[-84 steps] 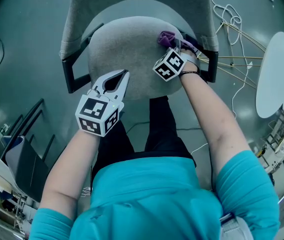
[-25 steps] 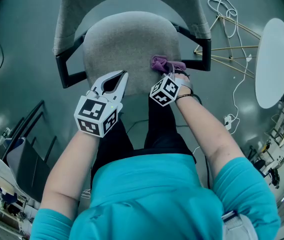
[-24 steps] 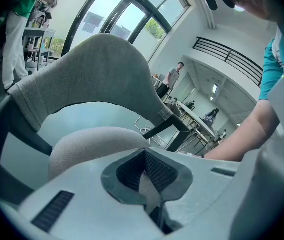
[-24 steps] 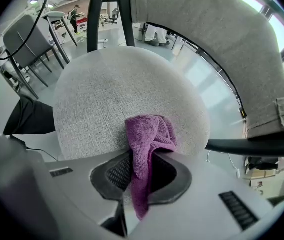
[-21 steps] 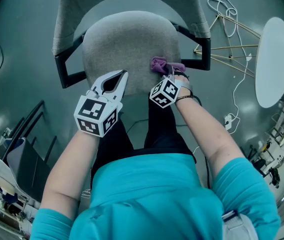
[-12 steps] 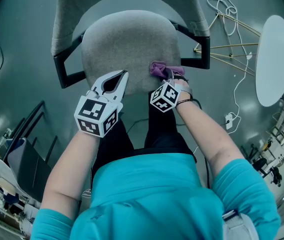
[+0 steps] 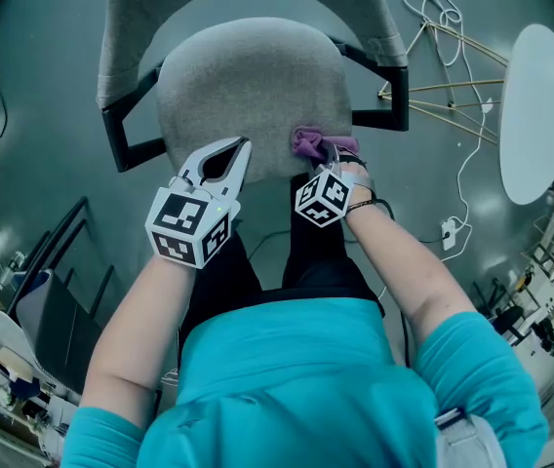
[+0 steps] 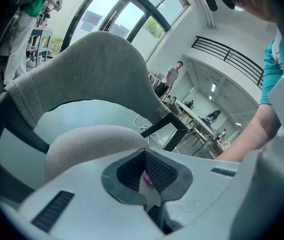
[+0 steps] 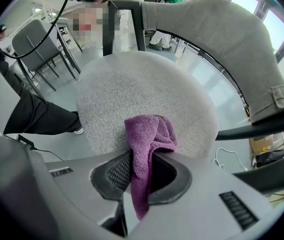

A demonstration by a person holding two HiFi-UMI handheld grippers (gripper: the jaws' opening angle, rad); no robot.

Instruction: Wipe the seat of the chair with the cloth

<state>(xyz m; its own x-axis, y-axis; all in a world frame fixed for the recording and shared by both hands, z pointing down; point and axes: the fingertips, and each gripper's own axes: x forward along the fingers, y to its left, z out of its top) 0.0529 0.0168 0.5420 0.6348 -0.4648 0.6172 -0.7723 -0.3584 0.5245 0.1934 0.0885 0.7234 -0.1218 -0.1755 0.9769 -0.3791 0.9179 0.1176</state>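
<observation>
The right gripper (image 7: pixel 326 156) pinches the purple cloth (image 7: pixel 307 142), which lies at the front right edge of the chair seat (image 7: pixel 238 86). The left gripper (image 7: pixel 242 147) has its jaws pressed together, empty, at the seat's front.

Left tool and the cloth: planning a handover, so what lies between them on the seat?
Only bare grey seat fabric, seen in the head view, lies between the left tool and the cloth held by the right tool.

A lab hall: tall windows (image 8: pixel 113 15), balcony railing (image 8: pixel 232 55), worktables (image 8: pixel 194 117), floor cables (image 7: pixel 437 14).
</observation>
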